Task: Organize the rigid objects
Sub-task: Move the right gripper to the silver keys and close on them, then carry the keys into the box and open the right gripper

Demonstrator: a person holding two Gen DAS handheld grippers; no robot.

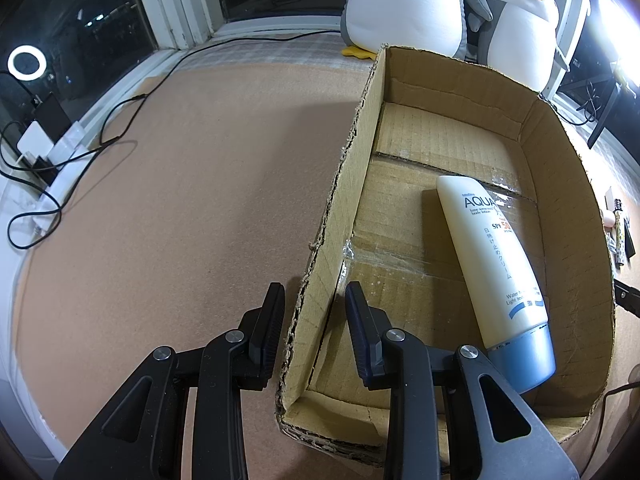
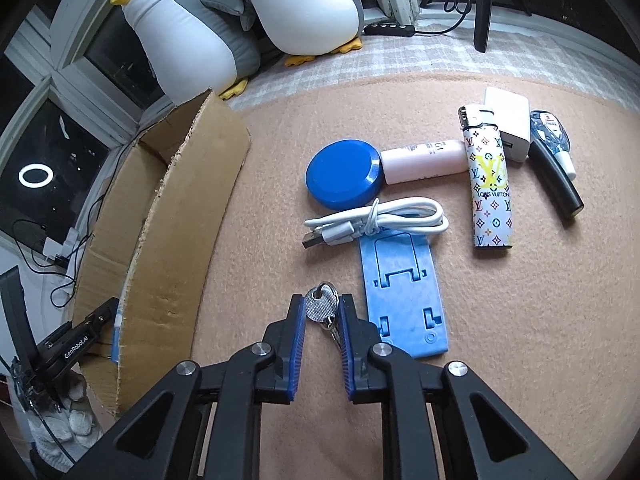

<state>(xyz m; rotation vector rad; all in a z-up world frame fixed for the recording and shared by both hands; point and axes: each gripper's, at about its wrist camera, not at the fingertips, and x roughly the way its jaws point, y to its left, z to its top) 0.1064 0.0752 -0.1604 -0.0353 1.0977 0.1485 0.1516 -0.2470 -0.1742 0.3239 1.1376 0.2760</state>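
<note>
The right gripper (image 2: 322, 312) has its jaws narrowed around a small bunch of keys (image 2: 321, 307) lying on the tan-covered bench (image 2: 520, 320), just left of the blue phone stand (image 2: 402, 296). The pads look to be touching the key's flat head, but I cannot tell whether they press firmly. The keys are thin and flat, so a shallow pinch could let them slip or swing on their ring once lifted, and the right pad could snag the stand's edge.

The left gripper (image 1: 316, 312) straddles the near-left wall of the cardboard box (image 1: 352, 184), its jaws at their narrowest and apparently clamped on it. If that hold loosens, the box could slide. Inside lies a sunscreen tube (image 1: 494, 276); keys dropped from height could bounce out over the low wall.
</note>
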